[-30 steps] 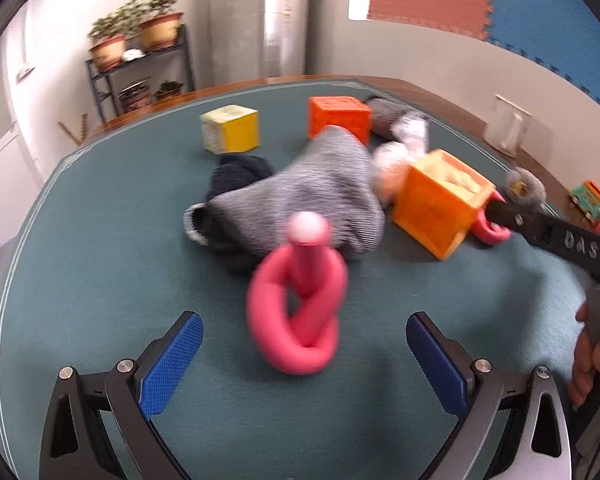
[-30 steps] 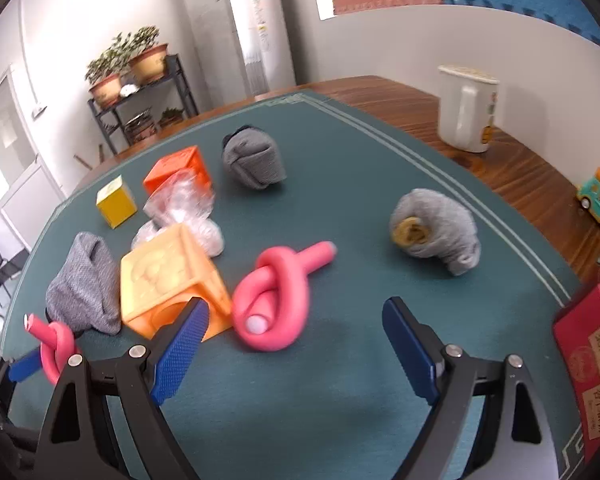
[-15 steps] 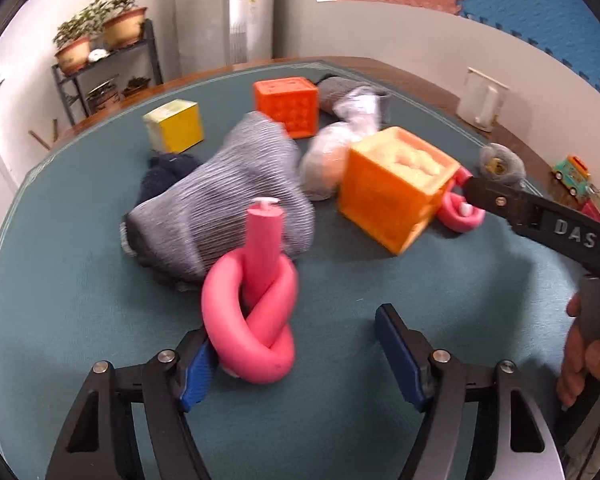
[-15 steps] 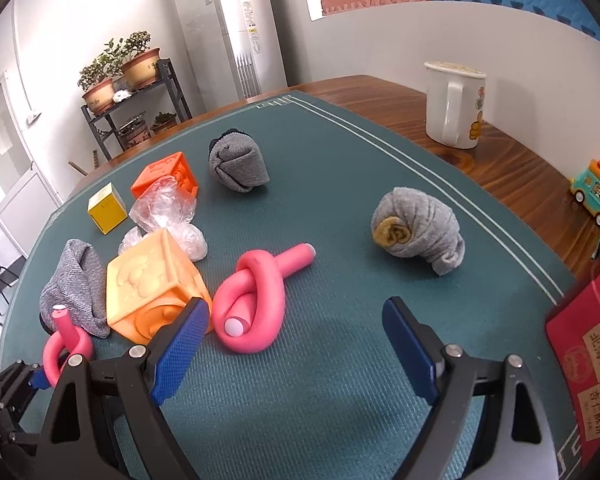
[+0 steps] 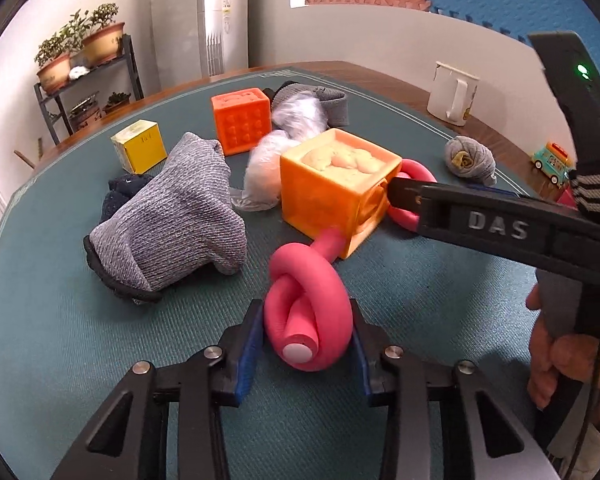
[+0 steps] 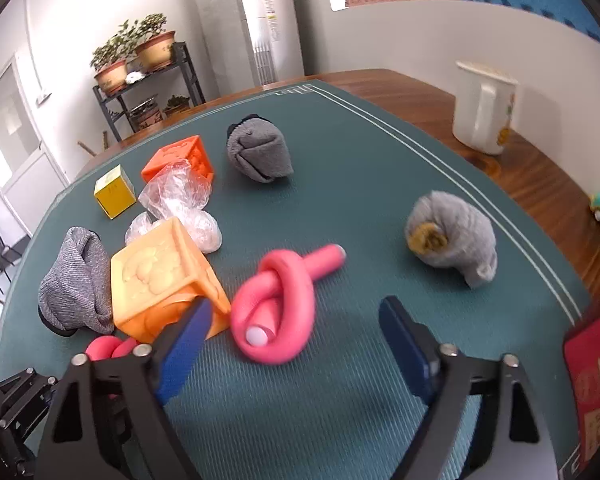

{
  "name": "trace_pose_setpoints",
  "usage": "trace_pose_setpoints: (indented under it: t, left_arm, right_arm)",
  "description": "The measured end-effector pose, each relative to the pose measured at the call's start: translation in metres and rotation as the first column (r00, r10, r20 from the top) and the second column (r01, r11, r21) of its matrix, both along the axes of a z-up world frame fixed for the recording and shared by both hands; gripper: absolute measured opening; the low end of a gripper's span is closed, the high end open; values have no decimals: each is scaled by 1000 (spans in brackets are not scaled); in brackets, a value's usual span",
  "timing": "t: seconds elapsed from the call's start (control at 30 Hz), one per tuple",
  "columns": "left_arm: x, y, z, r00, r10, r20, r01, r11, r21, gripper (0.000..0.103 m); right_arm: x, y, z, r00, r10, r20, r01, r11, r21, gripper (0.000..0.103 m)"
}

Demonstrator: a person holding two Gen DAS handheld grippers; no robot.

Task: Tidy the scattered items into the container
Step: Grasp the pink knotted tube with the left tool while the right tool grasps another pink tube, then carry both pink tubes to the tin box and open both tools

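Note:
My left gripper is shut on a pink knotted foam toy low over the green mat; that toy also shows in the right wrist view. My right gripper is open, its jaws on either side of a second pink knotted foam toy, which also shows in the left wrist view. A light orange cube stands between the two toys. A grey knit hat, a crumpled plastic bag, a dark orange cube, a yellow cube and two rolled grey socks lie scattered.
A red box sits at the mat's right edge. A white jug and a toy bus stand on the wooden table rim. A plant shelf stands behind the table.
My left gripper closed from wide open onto the near pink toy. My right gripper moved forward and down until its open jaws flank the second pink toy.

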State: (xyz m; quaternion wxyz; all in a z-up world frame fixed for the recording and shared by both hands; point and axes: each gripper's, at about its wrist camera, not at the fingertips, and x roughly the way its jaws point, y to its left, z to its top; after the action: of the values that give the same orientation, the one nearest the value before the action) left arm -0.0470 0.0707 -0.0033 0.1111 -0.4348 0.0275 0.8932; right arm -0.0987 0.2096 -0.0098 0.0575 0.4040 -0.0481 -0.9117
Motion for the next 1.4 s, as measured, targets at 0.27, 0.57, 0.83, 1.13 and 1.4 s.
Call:
trace_pose_setpoints:
  t: [0.27, 0.57, 0.83, 1.13, 1.4]
  left_arm:
    - [3, -9, 4, 1000, 21, -14, -21, 1000, 15, 40]
    - [5, -16, 8, 998, 60, -37, -59, 998, 28, 40]
    - [7, -32, 18, 993, 107, -59, -103, 993, 59, 40]
    - [10, -33, 19, 993, 103, -60, -99, 993, 70, 40]
    - [17, -35, 27, 992, 101, -80, -94, 992, 89, 40]
  right_arm:
    - [-9, -12, -6, 998, 55, 36, -56, 998, 15, 48]
    - [4, -10, 3, 999, 29, -25, -28, 999, 38, 48]
    - [16, 3, 13, 997, -18, -74, 19, 1000, 11, 48]
    - [26, 12, 17, 993, -53, -101, 52, 999, -11, 48]
    - [39, 19, 17, 990, -66, -123, 61, 997, -41, 48]
